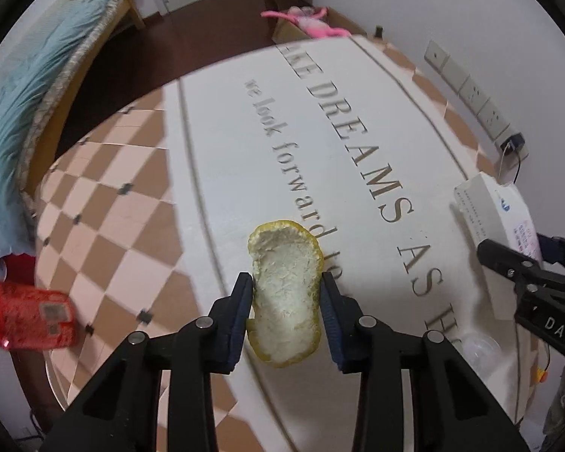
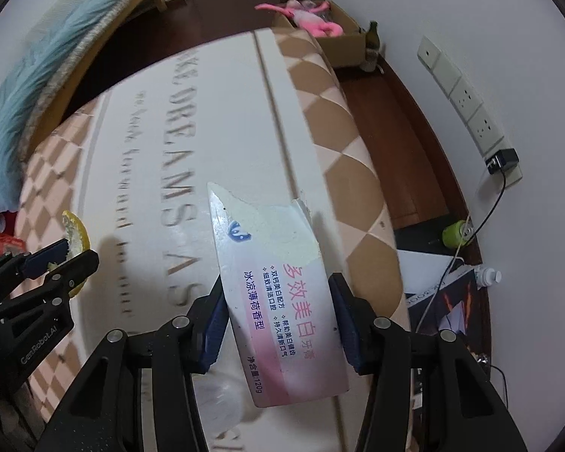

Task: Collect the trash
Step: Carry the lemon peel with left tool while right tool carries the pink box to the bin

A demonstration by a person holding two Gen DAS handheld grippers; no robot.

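Dark red-brown floor (image 1: pixel 214 30) and white walls surround a bed with a blue blanket (image 1: pixel 26 86); nearer is the tabletop (image 1: pixel 222 158), white with grey lettering and a checkered border. Above its near edge the right gripper (image 2: pixel 278 320) clamps a torn toothpaste box (image 2: pixel 282 301), its long axis pointing away along the fingers; the left gripper (image 1: pixel 287 309) pinches a citrus peel (image 1: pixel 286 293), pith side up, its length also pointing forward.
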